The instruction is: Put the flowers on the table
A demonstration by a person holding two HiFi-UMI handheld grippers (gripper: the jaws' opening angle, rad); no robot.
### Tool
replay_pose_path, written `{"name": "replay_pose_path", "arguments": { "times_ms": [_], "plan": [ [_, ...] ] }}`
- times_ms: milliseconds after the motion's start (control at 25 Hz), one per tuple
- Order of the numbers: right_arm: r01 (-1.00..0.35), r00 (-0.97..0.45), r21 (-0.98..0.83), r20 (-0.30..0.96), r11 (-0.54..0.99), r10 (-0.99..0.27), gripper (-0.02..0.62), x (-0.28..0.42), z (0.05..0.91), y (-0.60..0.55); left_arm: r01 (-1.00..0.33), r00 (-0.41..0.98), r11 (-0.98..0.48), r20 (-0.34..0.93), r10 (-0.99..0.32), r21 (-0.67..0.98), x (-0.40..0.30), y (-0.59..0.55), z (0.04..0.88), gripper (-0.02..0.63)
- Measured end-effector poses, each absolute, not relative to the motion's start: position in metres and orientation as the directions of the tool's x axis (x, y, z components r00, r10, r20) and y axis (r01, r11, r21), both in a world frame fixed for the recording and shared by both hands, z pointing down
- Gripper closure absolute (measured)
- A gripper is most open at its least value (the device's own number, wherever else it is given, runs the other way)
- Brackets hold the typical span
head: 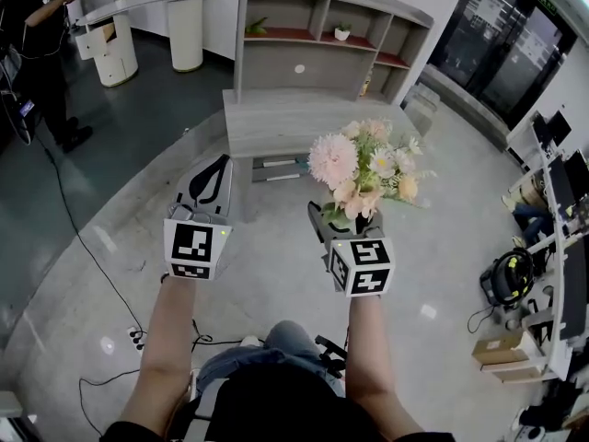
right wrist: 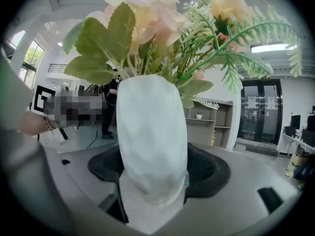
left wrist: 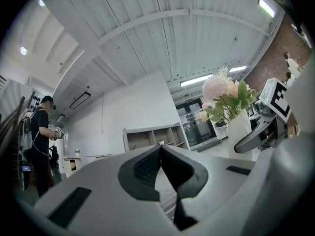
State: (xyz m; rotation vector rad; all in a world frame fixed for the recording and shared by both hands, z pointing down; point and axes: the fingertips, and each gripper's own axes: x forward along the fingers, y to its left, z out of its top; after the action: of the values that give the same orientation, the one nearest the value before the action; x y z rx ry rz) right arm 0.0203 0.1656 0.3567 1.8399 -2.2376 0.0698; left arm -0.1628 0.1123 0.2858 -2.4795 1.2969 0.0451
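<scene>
The vase [right wrist: 152, 136] is white and matt, its skin faintly dimpled rather than smooth; it looks like ceramic, though it could be plastic. The flowers [head: 363, 168] have the soft, dull look of cloth petals, with stiffer, plastic-like fern fronds. The left gripper [left wrist: 161, 151] and the right gripper [right wrist: 155, 163] both have smooth, matt, pale-grey plastic shells. The 2 pads [left wrist: 142, 168] on each are black, rubbery and finely ribbed. The table [head: 276, 122] is pale wood grain with a matt top. The floor [head: 276, 274] is polished stone, glossy with reflected lights.
</scene>
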Motion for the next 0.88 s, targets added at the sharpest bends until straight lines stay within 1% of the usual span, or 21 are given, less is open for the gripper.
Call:
{"name": "replay_pose_path", "arguments": {
  "times_ms": [520,880],
  "plan": [
    [-0.972,-0.171,0.122,0.213,0.199,-0.962,0.219,0.028,0.360,0.118,-0.807,0.582,-0.532,-0.192,-0.790,-0.256,-0.158,0.069,0.293,0.595],
    [-0.969,-0.190,0.114,0.221,0.218,-0.957,0.219,0.068,0.371,0.027,-0.819,0.562,-0.517,-0.174,-0.808,-0.248,-0.120,-0.018,0.304,0.595]
  ]
}}
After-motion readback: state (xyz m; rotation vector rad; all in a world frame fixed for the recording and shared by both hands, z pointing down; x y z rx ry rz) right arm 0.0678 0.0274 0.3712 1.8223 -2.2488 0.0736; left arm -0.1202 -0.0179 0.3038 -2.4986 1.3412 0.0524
